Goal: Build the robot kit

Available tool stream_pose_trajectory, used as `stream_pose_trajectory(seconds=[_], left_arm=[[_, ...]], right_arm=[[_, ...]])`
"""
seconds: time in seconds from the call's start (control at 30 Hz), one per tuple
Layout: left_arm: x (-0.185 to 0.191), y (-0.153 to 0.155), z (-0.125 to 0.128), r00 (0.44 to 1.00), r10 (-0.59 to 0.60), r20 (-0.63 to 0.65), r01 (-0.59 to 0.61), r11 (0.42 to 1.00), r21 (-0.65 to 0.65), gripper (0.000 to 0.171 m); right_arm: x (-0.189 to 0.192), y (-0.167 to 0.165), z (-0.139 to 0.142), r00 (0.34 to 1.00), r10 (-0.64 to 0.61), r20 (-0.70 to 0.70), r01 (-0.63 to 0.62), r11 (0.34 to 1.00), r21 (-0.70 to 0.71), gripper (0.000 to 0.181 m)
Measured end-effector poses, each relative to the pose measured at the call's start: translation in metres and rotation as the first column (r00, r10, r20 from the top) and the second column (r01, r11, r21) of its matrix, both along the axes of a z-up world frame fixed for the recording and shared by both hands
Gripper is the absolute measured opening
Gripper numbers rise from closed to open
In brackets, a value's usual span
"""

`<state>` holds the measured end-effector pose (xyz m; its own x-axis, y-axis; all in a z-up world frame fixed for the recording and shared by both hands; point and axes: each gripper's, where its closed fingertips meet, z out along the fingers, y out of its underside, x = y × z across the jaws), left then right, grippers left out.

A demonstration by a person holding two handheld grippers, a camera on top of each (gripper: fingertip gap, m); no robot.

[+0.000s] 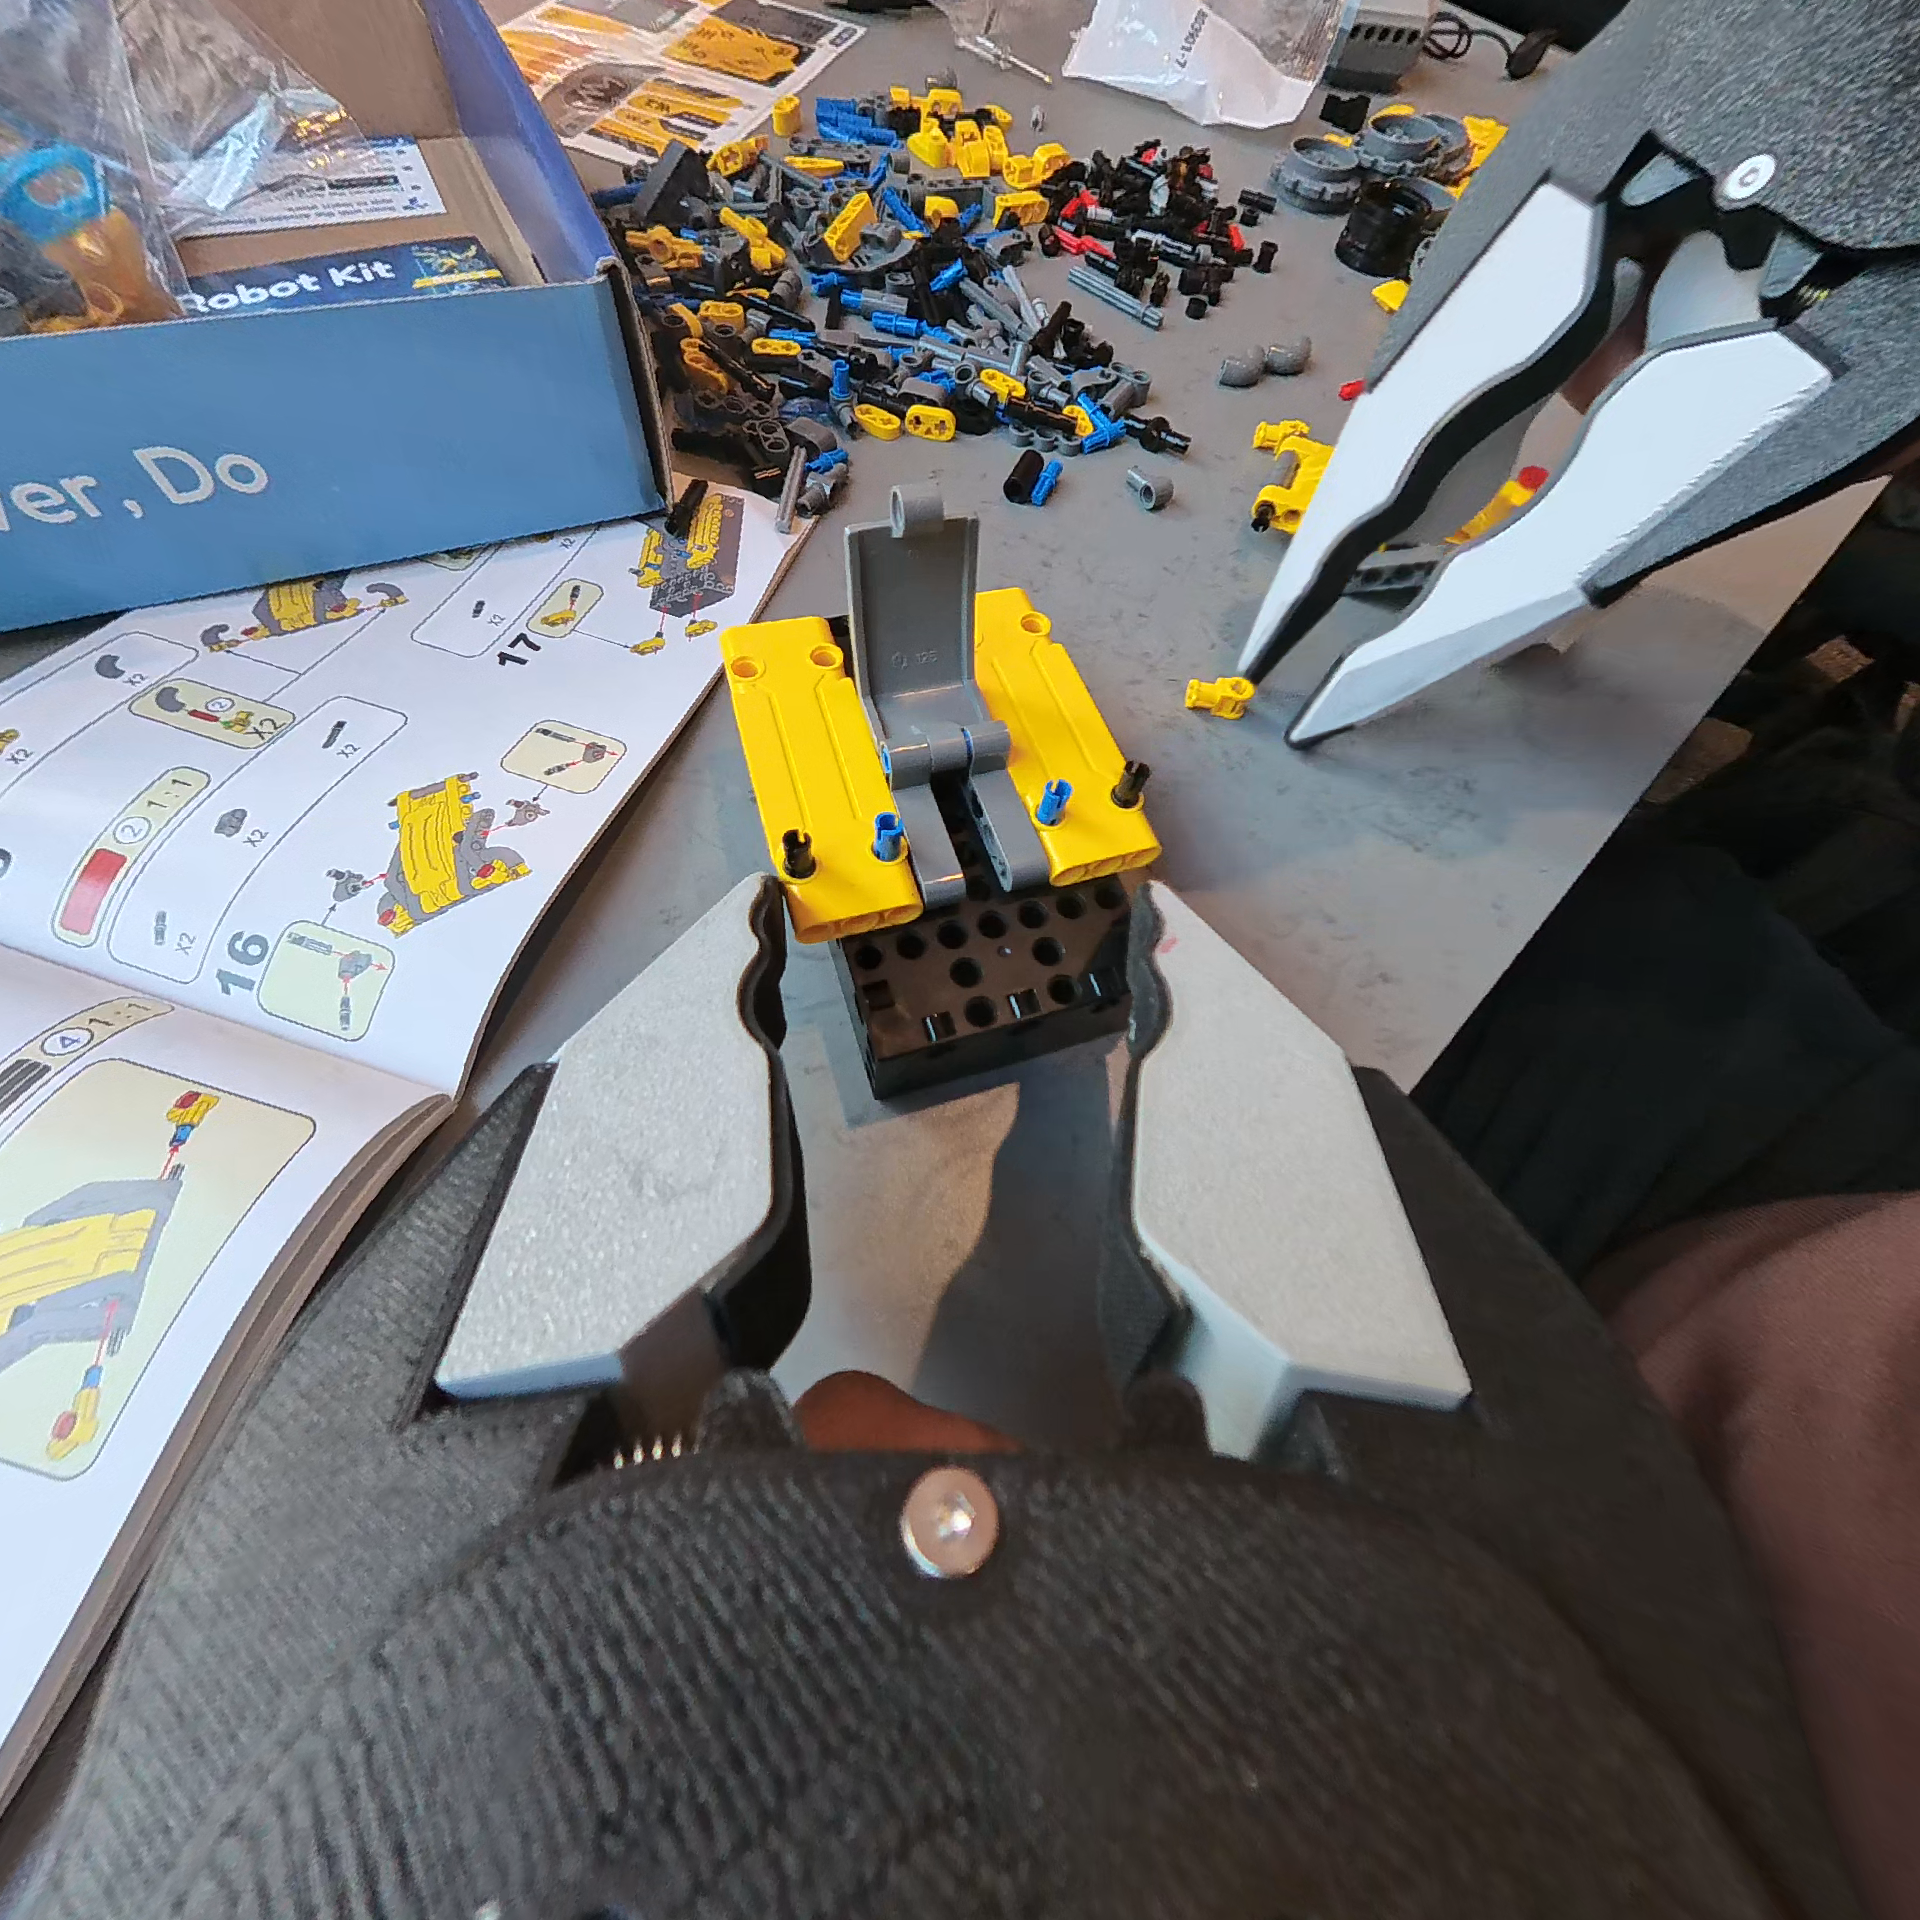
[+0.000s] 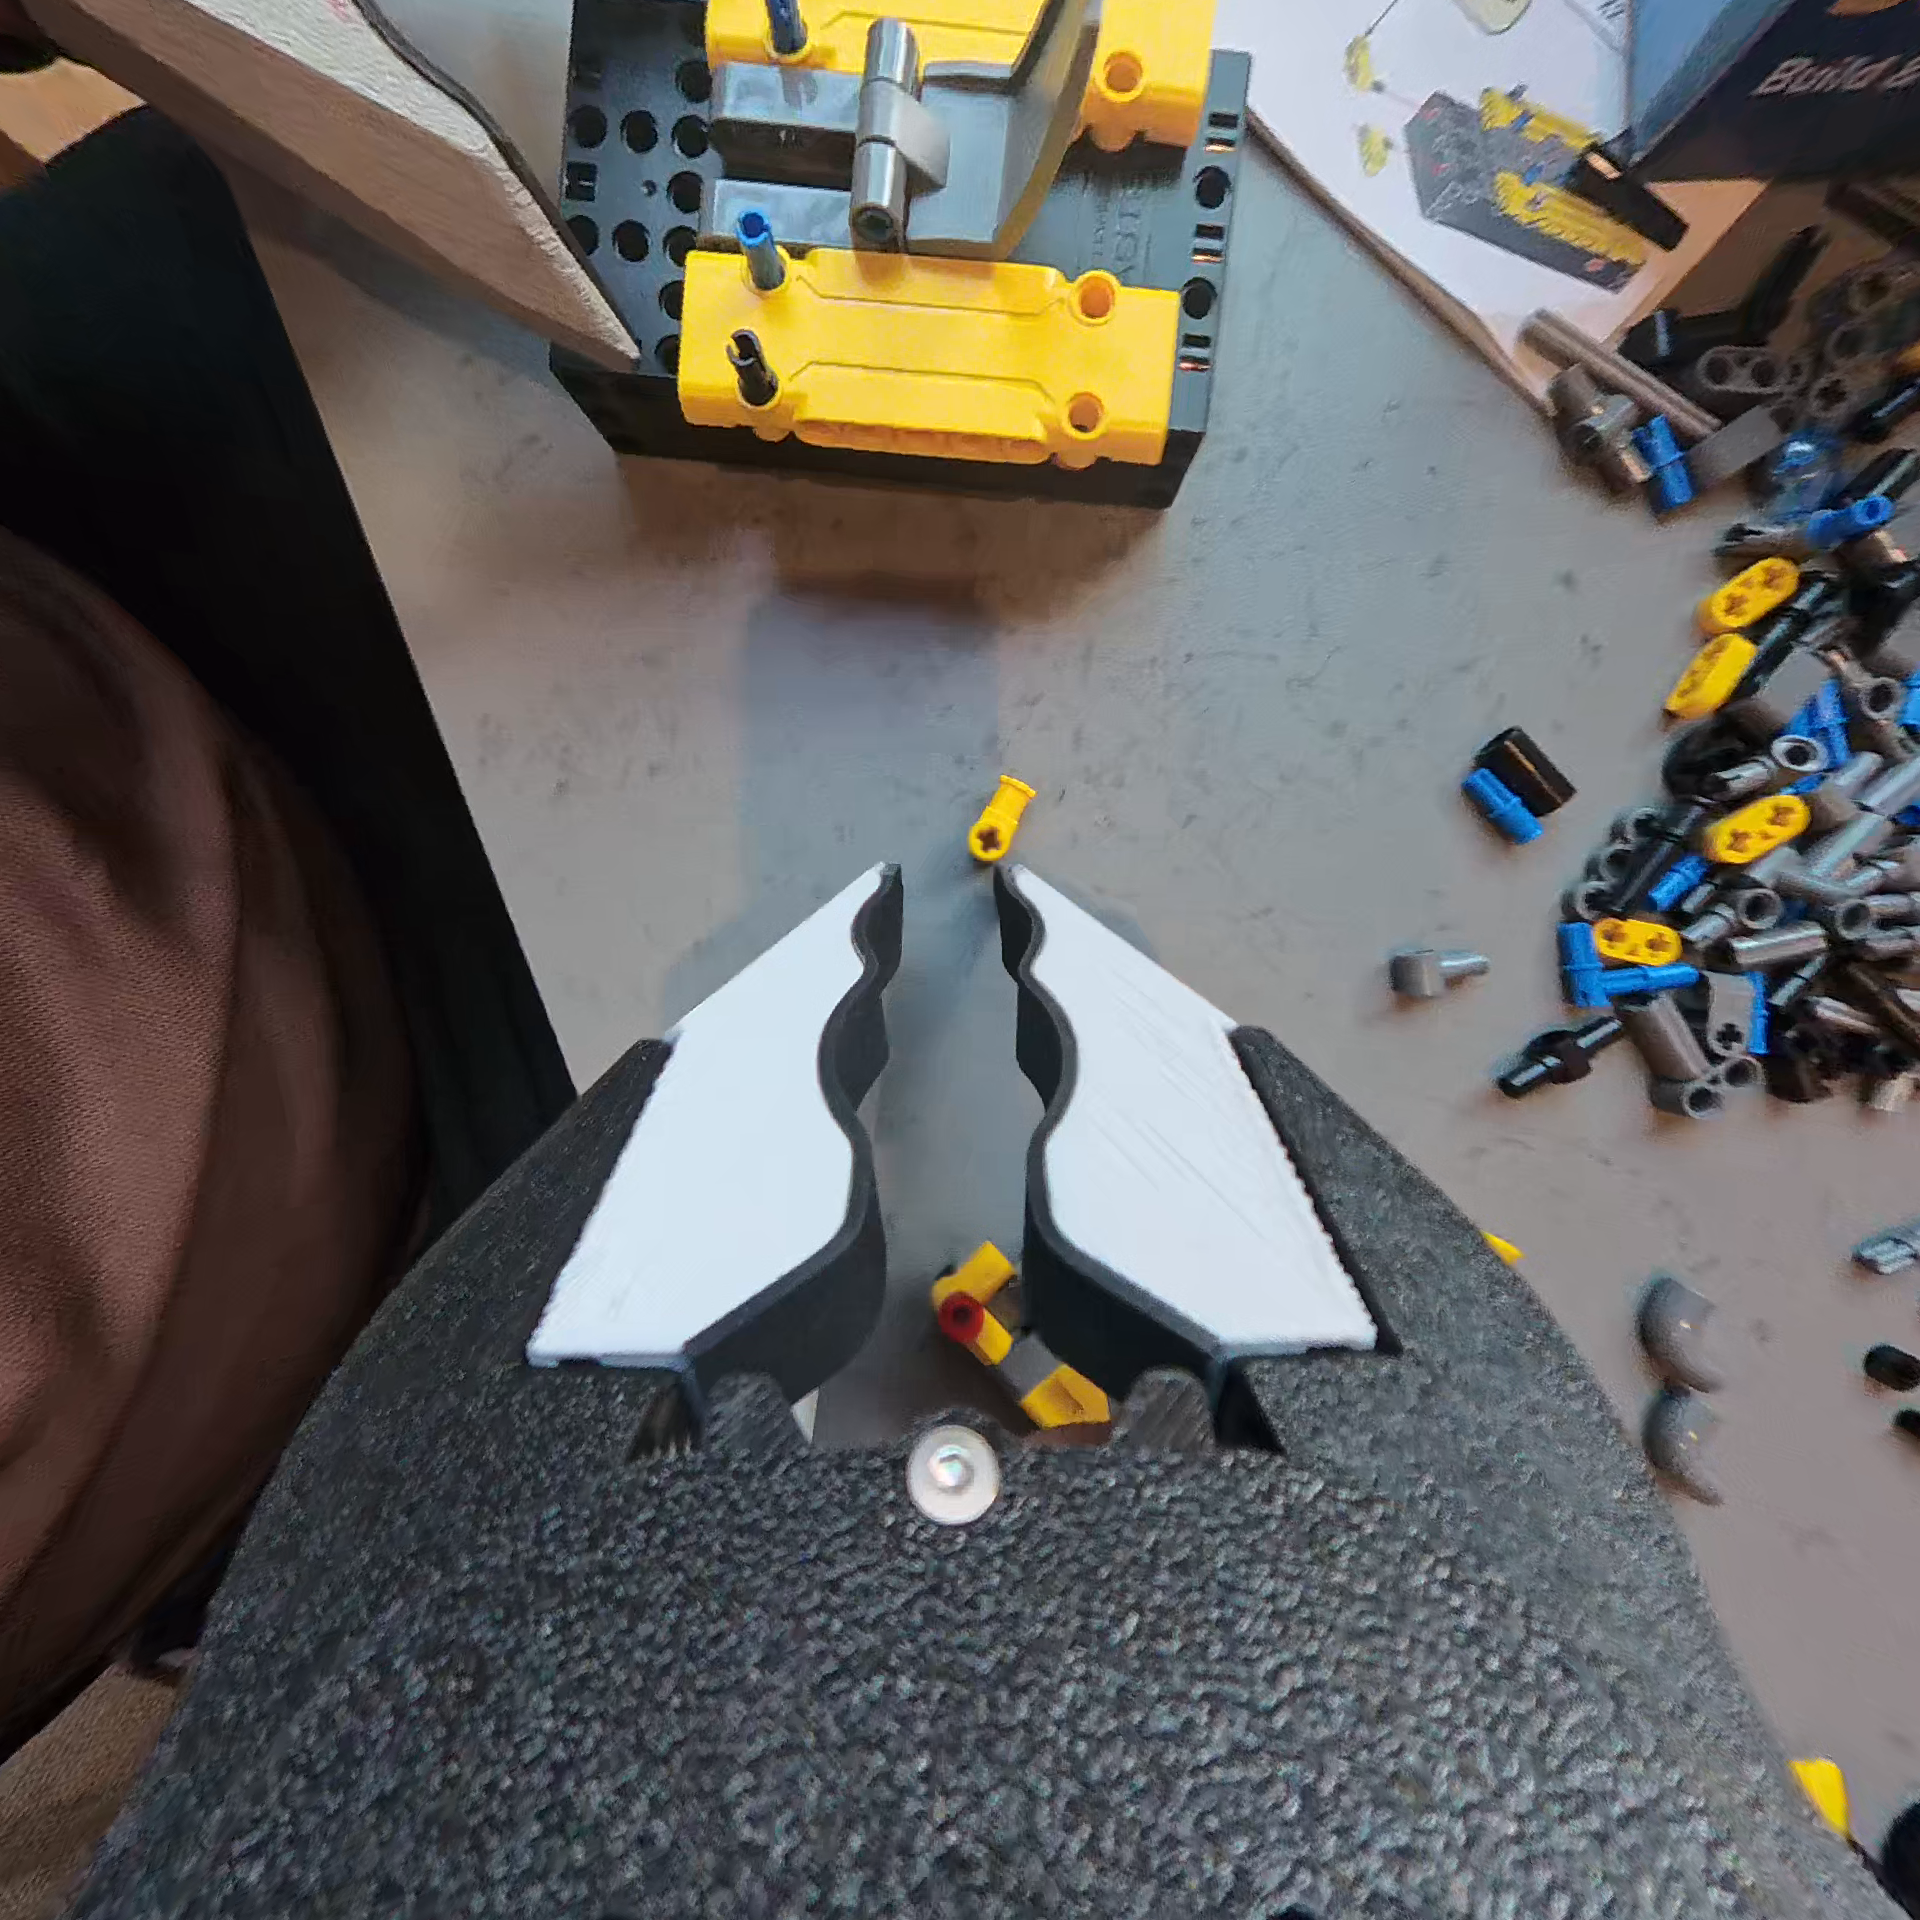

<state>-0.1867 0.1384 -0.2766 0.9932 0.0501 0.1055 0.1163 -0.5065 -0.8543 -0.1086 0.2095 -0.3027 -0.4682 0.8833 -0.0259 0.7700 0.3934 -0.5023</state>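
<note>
A part-built model (image 1: 940, 790) stands on the grey table: a black holed block (image 1: 977, 977) with two yellow panels and a grey hinged seat-like piece on top. It also shows in the right wrist view (image 2: 914, 343). My left gripper (image 1: 956, 914) is shut on the black block, one finger on each side. My right gripper (image 2: 945, 873) is a little open and empty, tips down at the table, right of the model. A small yellow connector (image 2: 1001, 821) lies just past its right fingertip, also in the left wrist view (image 1: 1218, 694). A small yellow, red and grey sub-piece (image 2: 987, 1330) lies under the right gripper.
A large pile of loose black, yellow, blue and grey parts (image 1: 935, 281) lies behind the model and right of my right gripper (image 2: 1787, 831). An open instruction booklet (image 1: 260, 831) and a blue box (image 1: 312, 436) are at the left. The table's edge (image 1: 1558, 862) and a person's lap are close on the right.
</note>
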Motion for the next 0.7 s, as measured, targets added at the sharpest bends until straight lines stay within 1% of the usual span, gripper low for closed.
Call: stream_pose_trajectory(seconds=[0.07, 0.2, 0.27, 0.33, 0.43, 0.53, 0.6, 0.7], left_arm=[[0.000, 0.000, 0.000, 1.000, 0.000, 0.000, 0.000, 1.000, 0.001, 0.064], [0.000, 0.000, 0.000, 1.000, 0.002, -0.001, -0.002, 1.000, 0.000, 0.064], [0.000, 0.000, 0.000, 1.000, 0.002, -0.002, -0.002, 1.000, 0.001, 0.064], [0.000, 0.000, 0.000, 1.000, 0.003, -0.002, -0.003, 1.000, 0.002, 0.064], [0.000, 0.000, 0.001, 1.000, 0.004, -0.004, -0.004, 1.000, 0.006, 0.064], [0.000, 0.000, 0.001, 1.000, 0.004, -0.003, -0.004, 1.000, 0.006, 0.064], [0.000, 0.000, 0.001, 1.000, 0.003, -0.003, -0.003, 1.000, 0.005, 0.064], [0.000, 0.000, 0.001, 1.000, 0.003, -0.003, -0.003, 1.000, 0.003, 0.064]], right_arm=[[0.000, -0.008, -0.001, 1.000, 0.022, 0.010, -0.022, 0.999, -0.027, 0.015], [-0.010, -0.031, 0.003, 0.998, 0.067, -0.011, -0.068, 0.994, -0.083, 0.015], [-0.013, -0.037, 0.006, 0.996, 0.089, -0.028, -0.092, 0.992, -0.092, 0.015], [-0.014, -0.030, 0.008, 0.996, 0.086, -0.030, -0.088, 0.993, -0.073, 0.015], [-0.014, -0.009, 0.014, 0.997, 0.068, -0.047, -0.070, 0.997, -0.029, 0.015], [-0.013, 0.009, 0.018, 0.993, 0.097, -0.073, -0.096, 0.995, 0.019, 0.015], [-0.012, 0.014, 0.017, 0.988, 0.141, -0.067, -0.139, 0.989, 0.041, 0.018], [-0.013, 0.006, 0.015, 0.964, 0.254, -0.077, -0.248, 0.965, 0.084, 0.020]])
